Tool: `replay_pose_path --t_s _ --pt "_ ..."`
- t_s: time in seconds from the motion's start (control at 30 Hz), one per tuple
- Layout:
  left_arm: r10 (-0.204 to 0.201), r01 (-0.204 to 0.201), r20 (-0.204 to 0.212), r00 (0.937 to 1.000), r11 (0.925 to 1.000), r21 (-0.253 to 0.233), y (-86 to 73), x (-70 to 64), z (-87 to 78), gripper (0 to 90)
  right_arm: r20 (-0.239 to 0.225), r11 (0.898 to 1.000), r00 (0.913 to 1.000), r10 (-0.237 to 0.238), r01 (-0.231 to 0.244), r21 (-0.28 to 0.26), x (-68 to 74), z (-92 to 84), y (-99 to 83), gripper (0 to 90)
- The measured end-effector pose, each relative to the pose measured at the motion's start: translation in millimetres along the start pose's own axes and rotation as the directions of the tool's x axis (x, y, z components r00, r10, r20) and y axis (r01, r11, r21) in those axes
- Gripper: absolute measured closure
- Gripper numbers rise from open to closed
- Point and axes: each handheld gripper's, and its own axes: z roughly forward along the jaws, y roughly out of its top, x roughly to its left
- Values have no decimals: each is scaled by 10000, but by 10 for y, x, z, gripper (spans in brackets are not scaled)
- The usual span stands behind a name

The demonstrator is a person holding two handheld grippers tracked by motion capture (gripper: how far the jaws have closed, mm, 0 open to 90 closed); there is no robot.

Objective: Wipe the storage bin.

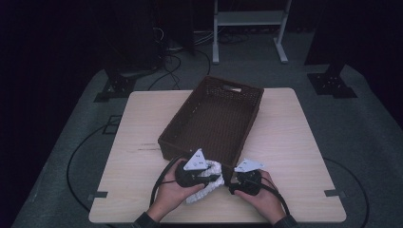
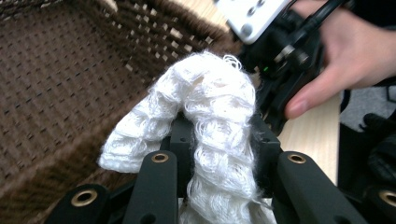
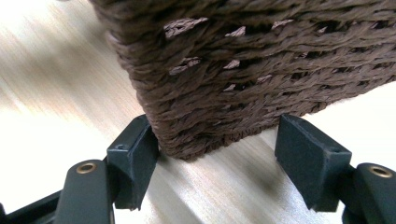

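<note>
Two finger pairs: left gripper (image 2: 219,154) clamped on white cloth (image 2: 205,116), right gripper (image 3: 219,154) apart around basket corner (image 3: 196,135).

cloth (image 2: 210,135) end cut off below, basket (image 3: 261,70) cropped

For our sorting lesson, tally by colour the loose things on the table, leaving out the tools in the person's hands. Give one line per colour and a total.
Brown: 1, the woven basket
White: 1, the knitted cloth, clamped in the left hand-held gripper at the basket's near edge
Total: 2
</note>
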Motion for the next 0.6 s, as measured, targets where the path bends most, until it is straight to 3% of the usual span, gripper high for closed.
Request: replay_pose_path --t_s 0.6 --pt "28 -53 484 9988 9987 513 7 -6 245 688 7 10000 10000 -33 33 -13 -2 1 0 298"
